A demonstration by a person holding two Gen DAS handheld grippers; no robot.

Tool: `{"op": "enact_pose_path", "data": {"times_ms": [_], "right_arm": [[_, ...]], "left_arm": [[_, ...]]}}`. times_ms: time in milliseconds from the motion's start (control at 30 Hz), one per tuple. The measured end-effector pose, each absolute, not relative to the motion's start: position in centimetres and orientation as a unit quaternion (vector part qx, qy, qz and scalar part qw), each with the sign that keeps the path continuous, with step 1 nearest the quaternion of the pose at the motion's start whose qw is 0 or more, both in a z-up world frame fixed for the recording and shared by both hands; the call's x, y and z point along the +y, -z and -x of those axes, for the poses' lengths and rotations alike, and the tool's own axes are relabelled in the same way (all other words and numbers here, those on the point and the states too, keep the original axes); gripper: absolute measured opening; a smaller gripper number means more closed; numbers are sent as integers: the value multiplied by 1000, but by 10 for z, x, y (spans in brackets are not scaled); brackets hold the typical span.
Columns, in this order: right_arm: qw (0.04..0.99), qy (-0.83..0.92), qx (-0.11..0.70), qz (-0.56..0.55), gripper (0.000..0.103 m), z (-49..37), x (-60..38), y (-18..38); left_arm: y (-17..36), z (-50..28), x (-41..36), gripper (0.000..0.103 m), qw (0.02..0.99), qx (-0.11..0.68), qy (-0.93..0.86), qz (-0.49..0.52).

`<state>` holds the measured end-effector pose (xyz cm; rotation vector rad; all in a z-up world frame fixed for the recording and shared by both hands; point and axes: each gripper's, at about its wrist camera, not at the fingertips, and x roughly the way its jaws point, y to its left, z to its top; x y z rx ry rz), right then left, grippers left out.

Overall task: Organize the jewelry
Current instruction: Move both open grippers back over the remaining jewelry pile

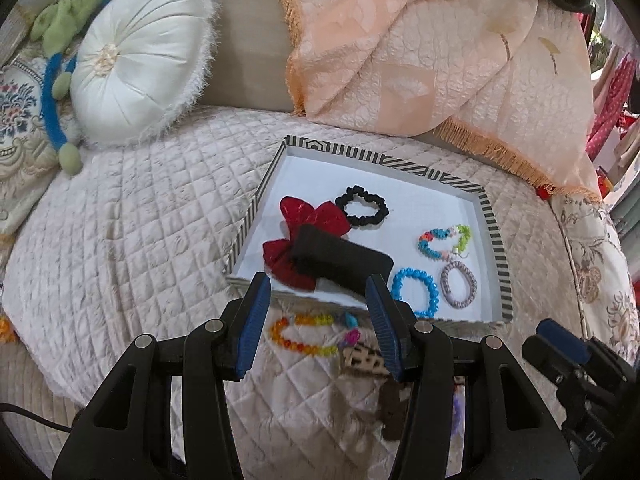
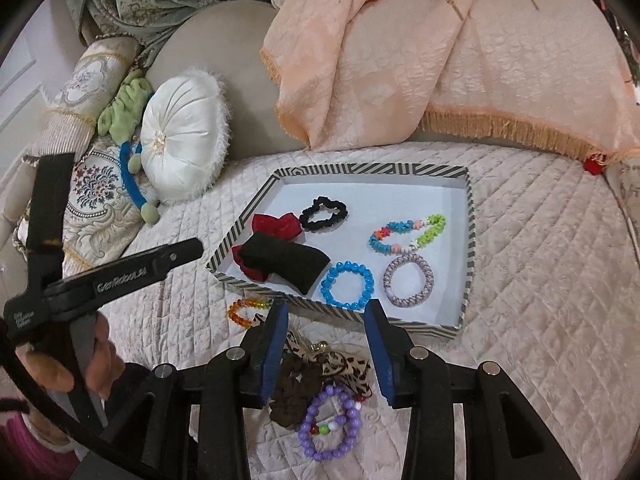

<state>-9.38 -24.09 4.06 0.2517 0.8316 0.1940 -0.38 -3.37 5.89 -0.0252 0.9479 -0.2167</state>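
A: Left gripper (image 1: 318,316) jaws wide, empty, over the rainbow bead bracelet (image 1: 308,334) on the quilt.

B: Right gripper (image 2: 327,346) also wide, empty, above the purple bead bracelet (image 2: 332,426) and what looks like a leopard-print bow (image 2: 340,364).

A: Striped shallow tray (image 2: 466,256) beyond holds the blue bead bracelet (image 2: 347,284).

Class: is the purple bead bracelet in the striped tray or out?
Out: the purple bead bracelet lies on the quilt, before the striped tray.

A quilted cream sofa seat (image 2: 540,264) carries a round white cushion (image 2: 184,140) and a draped peach throw (image 2: 400,60)
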Motion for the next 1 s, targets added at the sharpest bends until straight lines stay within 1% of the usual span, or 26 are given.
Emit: {"op": "enact_pose_path", "data": {"times_ms": [300, 533, 1000], "right_arm": [[910, -75, 392, -113, 40, 119, -238, -53], [911, -75, 391, -107, 49, 133, -235, -54], [909, -76, 396, -103, 53, 148, -234, -53]], "left_arm": [[-65, 39, -28, 49, 890, 444, 108, 9], [-68, 56, -26, 49, 891, 439, 111, 3], [-68, 71, -16, 49, 888, 445, 118, 10]]}}
